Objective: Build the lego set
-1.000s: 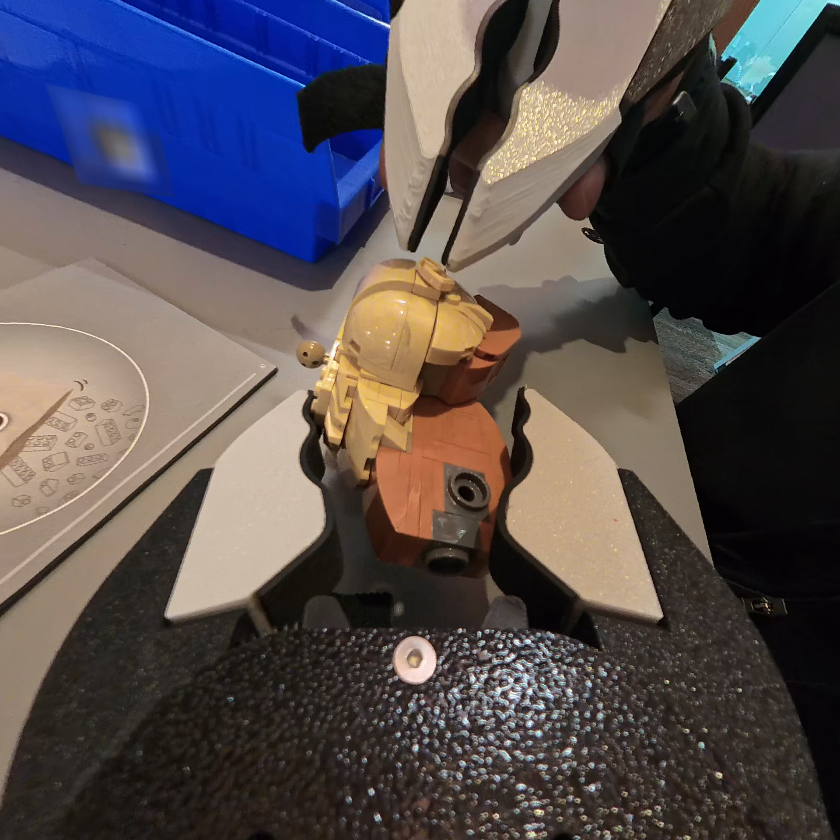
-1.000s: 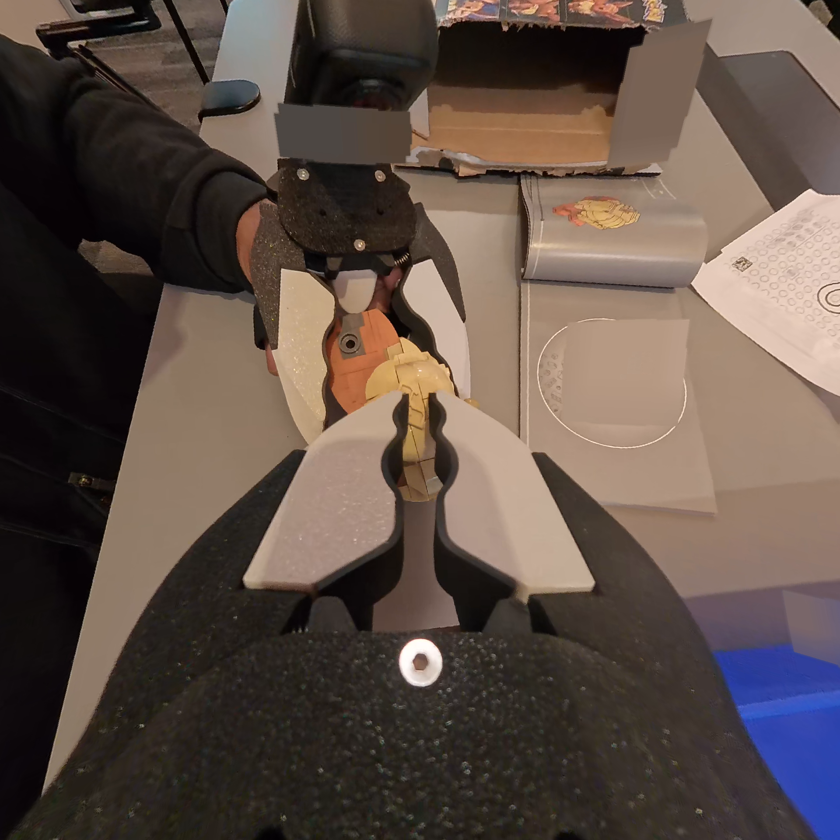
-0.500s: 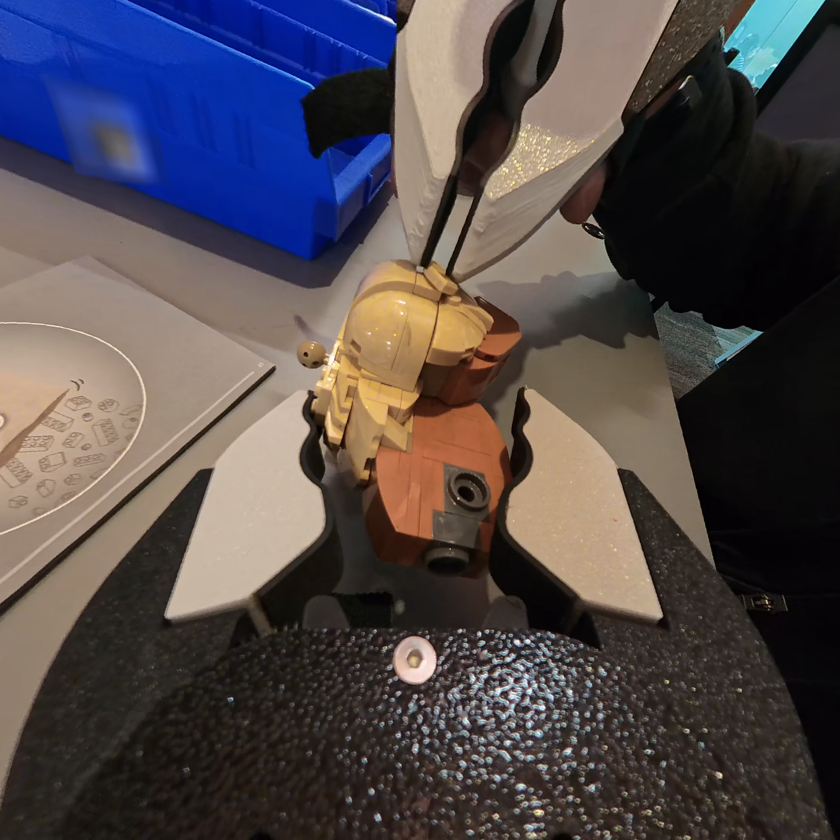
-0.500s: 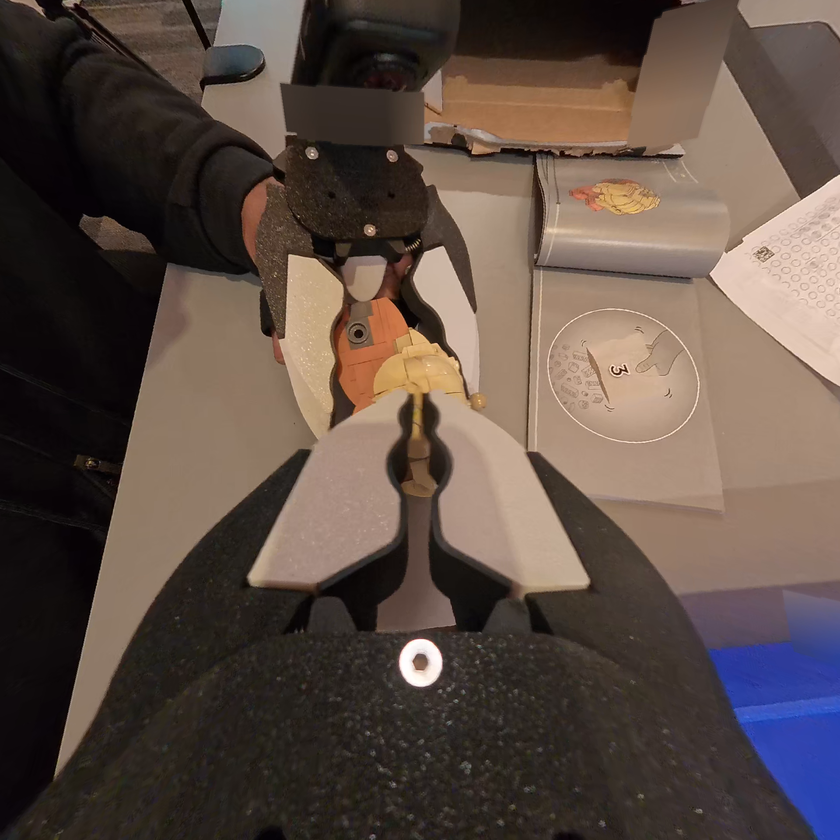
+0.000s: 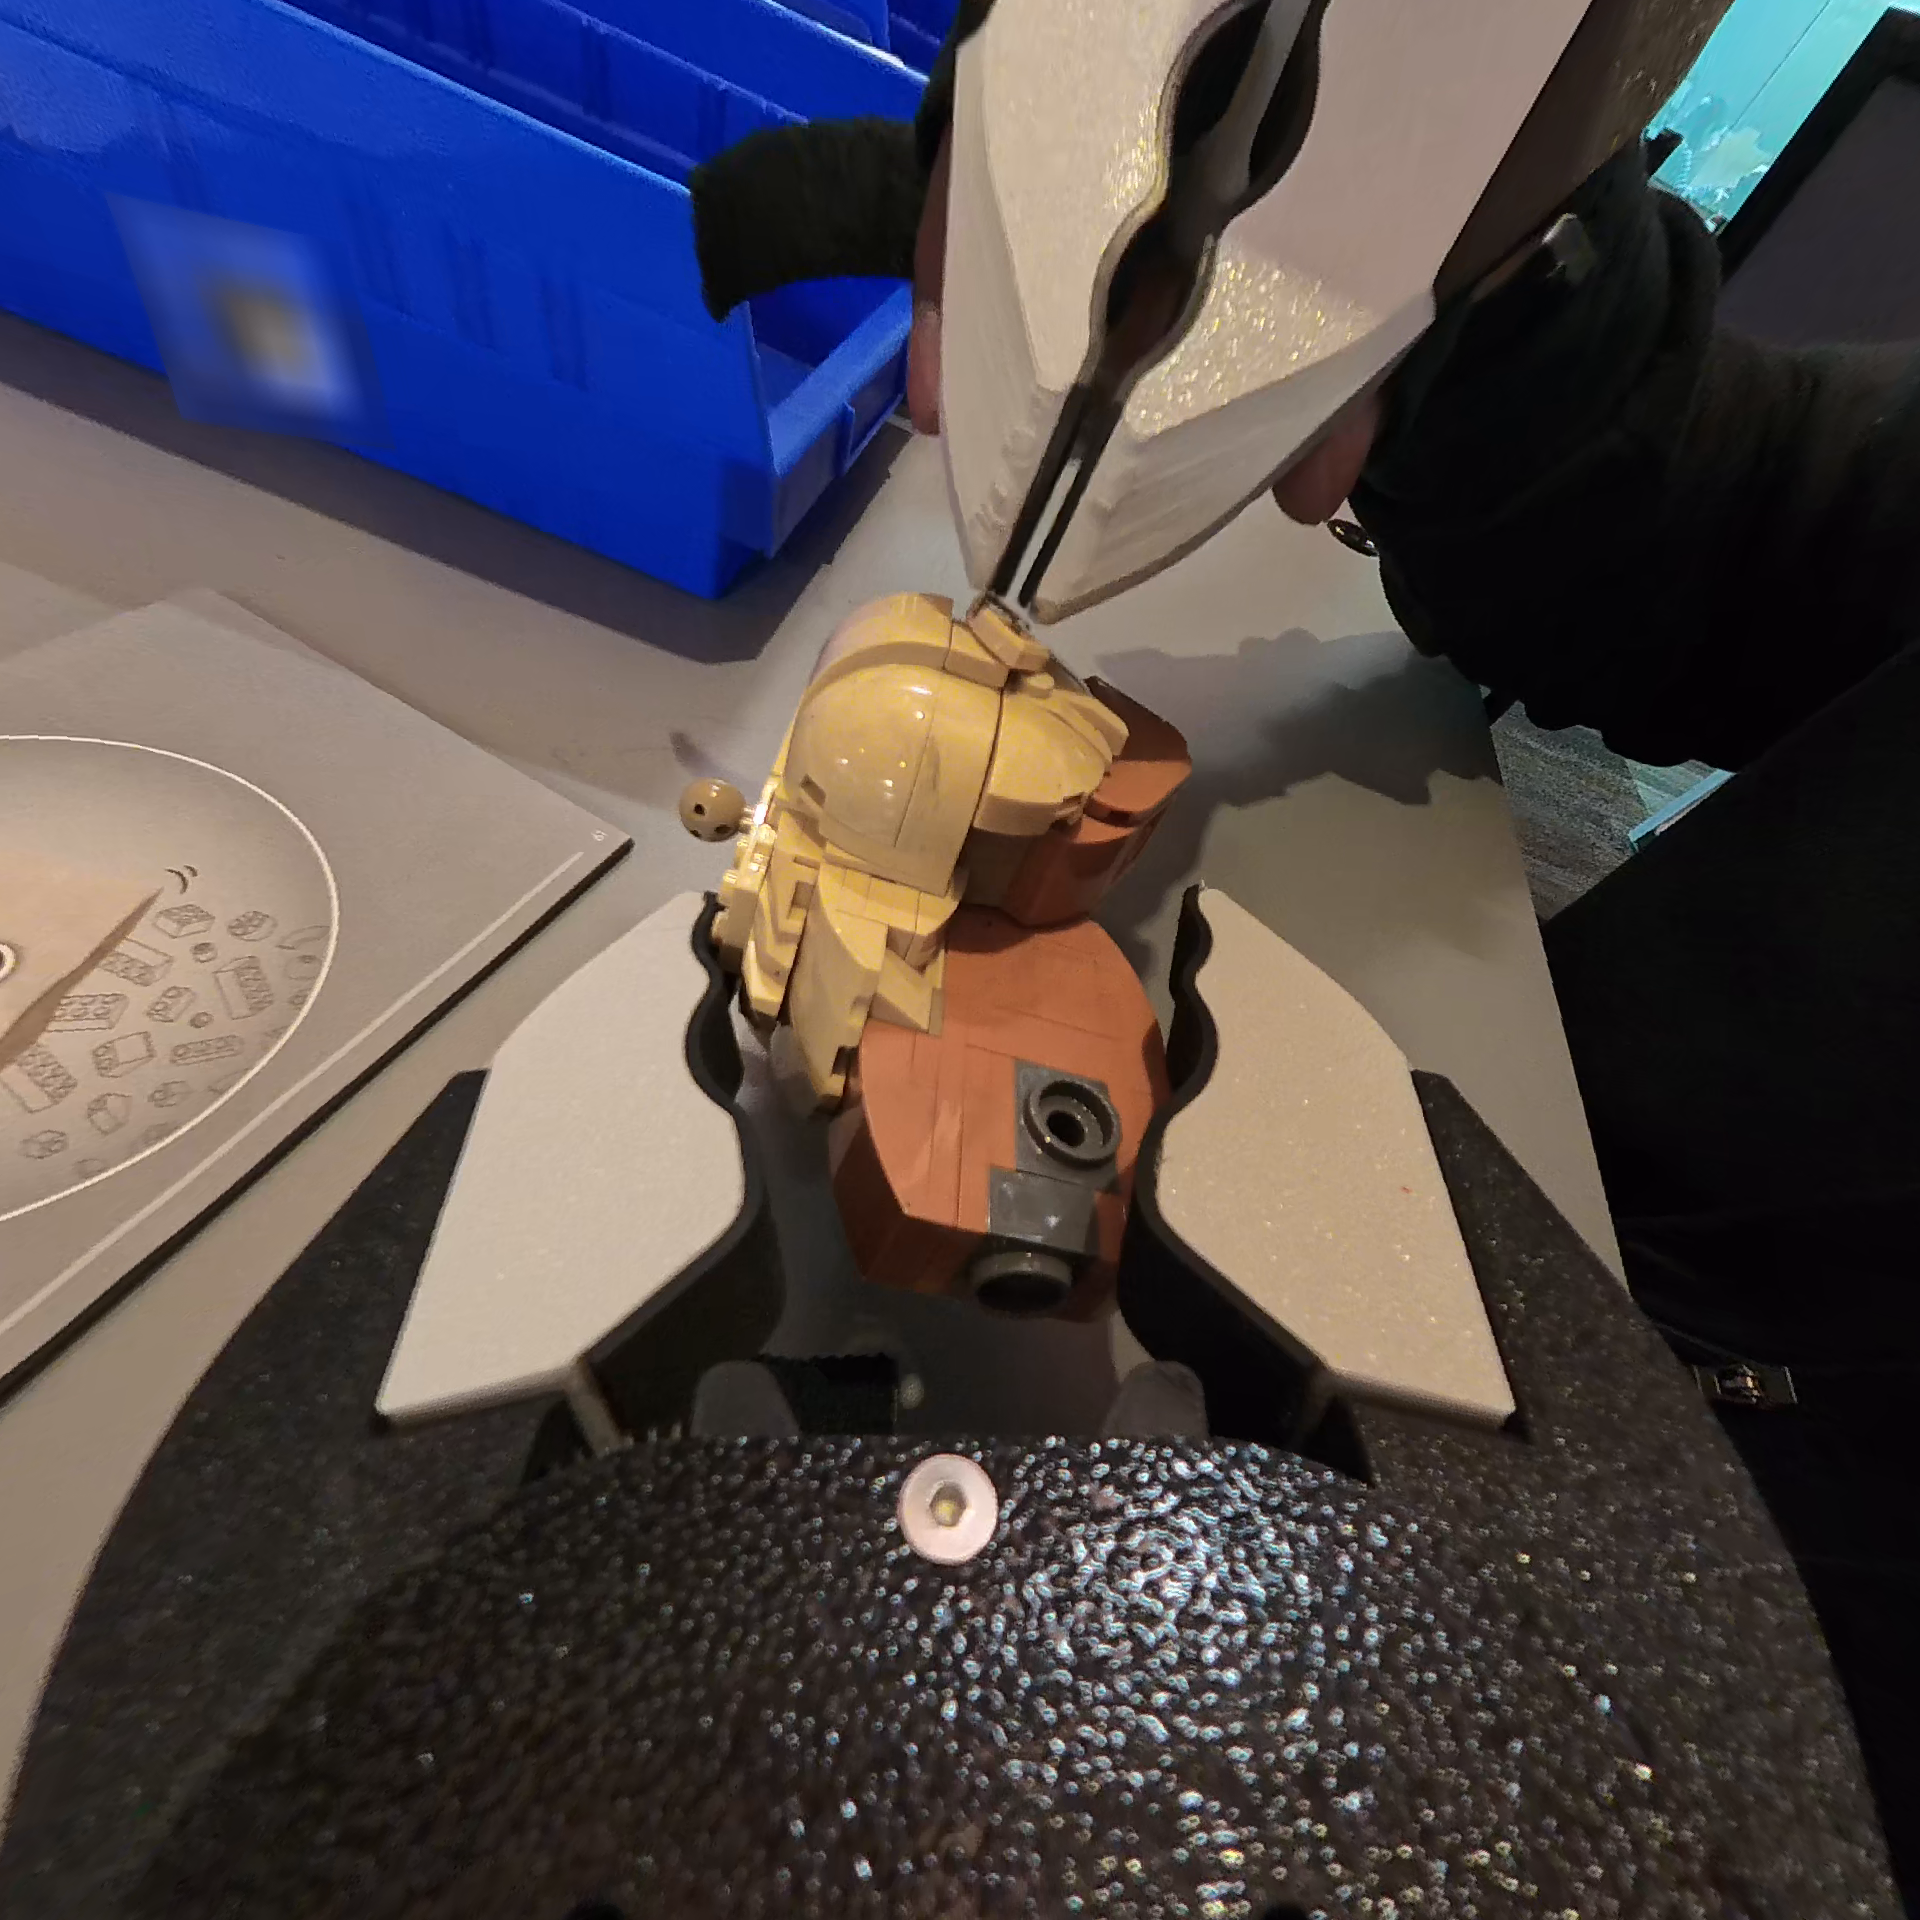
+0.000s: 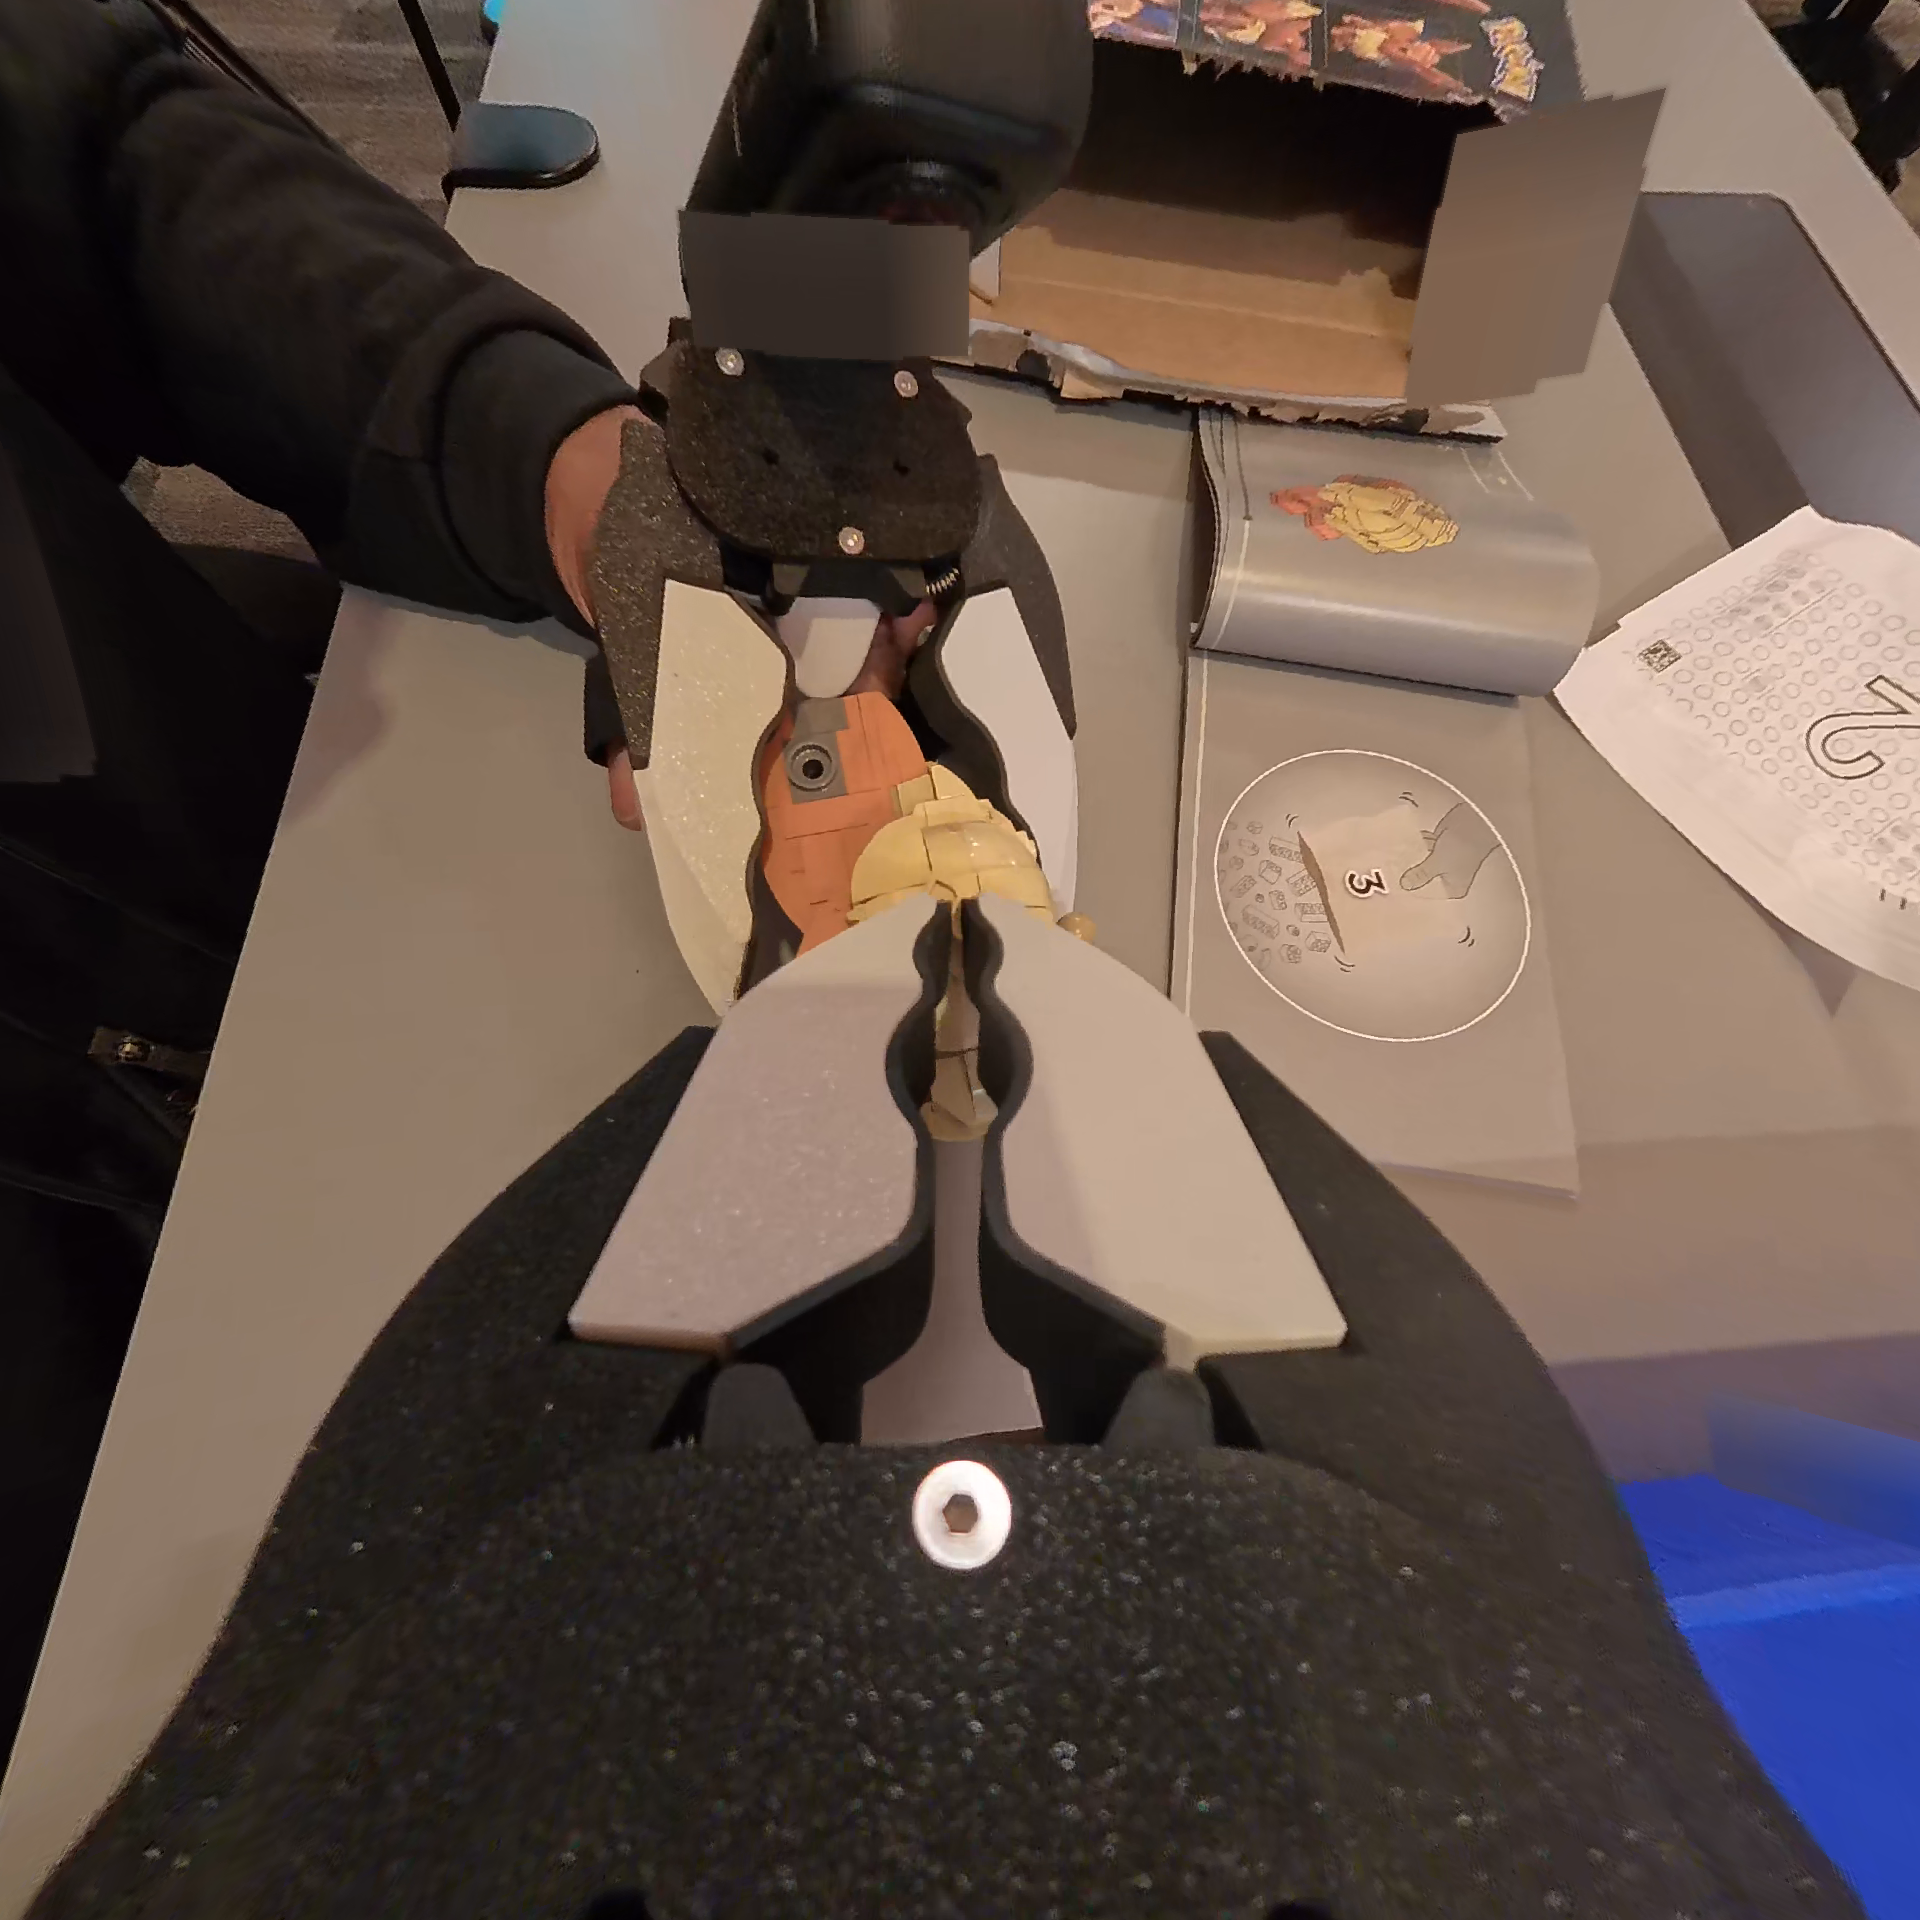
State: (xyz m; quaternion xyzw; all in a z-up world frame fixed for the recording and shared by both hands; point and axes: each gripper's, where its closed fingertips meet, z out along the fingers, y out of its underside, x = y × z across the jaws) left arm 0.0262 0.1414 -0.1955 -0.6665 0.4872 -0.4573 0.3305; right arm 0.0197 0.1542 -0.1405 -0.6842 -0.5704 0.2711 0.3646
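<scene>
Left gripper clamped wide on the tan-and-brown toy-brick figure, tilted above the grey table. Right gripper has narrowed: tips now together, touching the small tan plate atop the figure; a pinch is unclear. Blue plastic bin sits behind the figure.

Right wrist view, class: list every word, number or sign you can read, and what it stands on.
Grey booklet page: one numeral in the circle, not copied here.
White sheet: large numeral, code square; small print unreadable.
Cardboard box: printed logo band, not copied.
</scene>
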